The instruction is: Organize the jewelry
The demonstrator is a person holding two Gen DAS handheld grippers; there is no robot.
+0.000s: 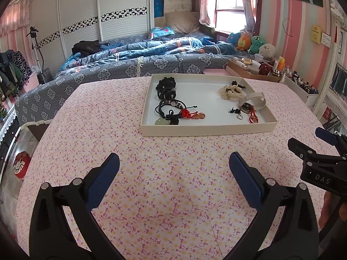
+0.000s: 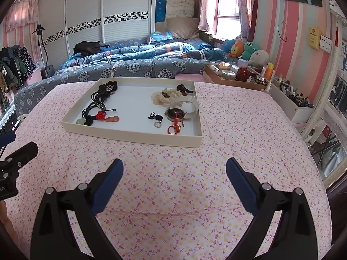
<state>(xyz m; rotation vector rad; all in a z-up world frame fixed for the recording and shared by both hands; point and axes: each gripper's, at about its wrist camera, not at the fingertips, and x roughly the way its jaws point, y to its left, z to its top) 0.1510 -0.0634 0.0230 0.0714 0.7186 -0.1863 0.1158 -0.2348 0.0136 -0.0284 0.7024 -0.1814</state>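
Shallow rectangular white tray [image 1: 208, 130] on floral-cloth bench [image 1: 151, 184], holding black corded pendants [image 1: 171, 110], cream ruffled scrunchie [image 2: 164, 95], round watch [image 2: 175, 112]; left tool [image 1: 173, 173] and right tool [image 2: 174, 177] both spread apart, empty.

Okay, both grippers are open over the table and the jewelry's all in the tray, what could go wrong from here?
1. The black cords lie tangled with the red knot pendant, so gripping one may drag its neighbours along.
2. The small silver charm is tiny and flat; wide fingers could slip off it.
3. The white tray is shallow and sits on a loose floral cloth, so a push on its wall could slide it.
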